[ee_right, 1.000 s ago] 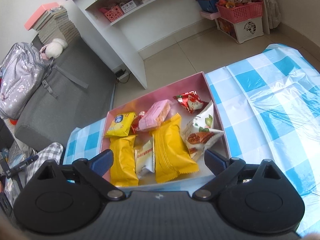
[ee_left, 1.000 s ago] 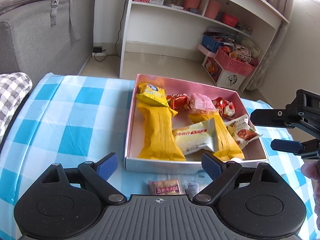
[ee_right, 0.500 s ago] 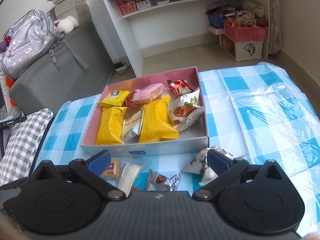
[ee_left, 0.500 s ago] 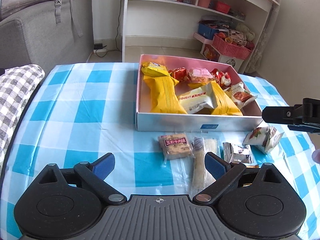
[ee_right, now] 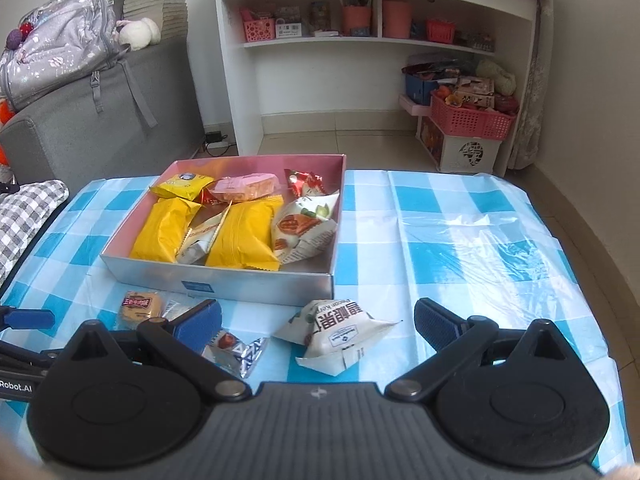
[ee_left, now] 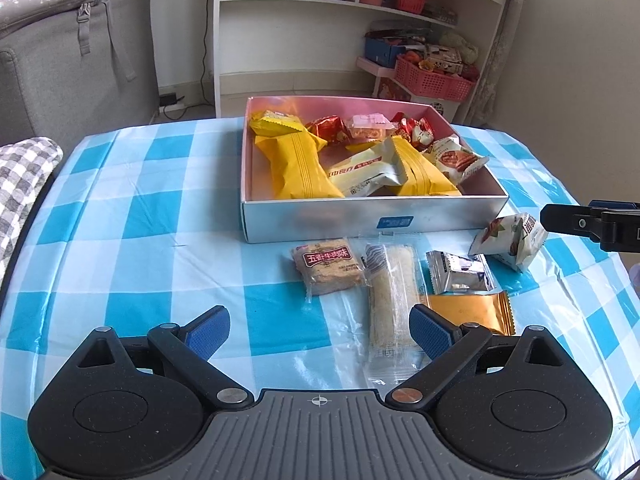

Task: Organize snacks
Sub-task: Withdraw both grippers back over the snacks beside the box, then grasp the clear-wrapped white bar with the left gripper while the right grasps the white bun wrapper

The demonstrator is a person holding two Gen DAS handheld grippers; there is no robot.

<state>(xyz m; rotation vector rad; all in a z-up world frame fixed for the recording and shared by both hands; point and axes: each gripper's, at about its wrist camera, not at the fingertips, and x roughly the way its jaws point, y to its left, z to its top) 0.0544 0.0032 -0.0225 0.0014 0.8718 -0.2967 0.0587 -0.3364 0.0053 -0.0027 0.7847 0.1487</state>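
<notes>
Change: both tools have drawn back from over the box [ee_left: 372,220] toward the worktop's near edge, bringing the loose snacks in front of it into view.
Right tool [ee_right: 316,318]: jaws spread to their widest, empty.
Left tool [ee_left: 320,330]: jaws wide apart, empty.
Target, likely: white nut packet [ee_right: 340,334] lies on the worktop just off the box's near right corner, directly ahead between the right tool's jaws, long axis slanting across them.
Nearer hand: right.
Others: cracker pack [ee_left: 328,266], long wafer [ee_left: 390,304], silver sachet [ee_left: 460,278], gold sachet [ee_left: 470,312], near the left tool.
</notes>
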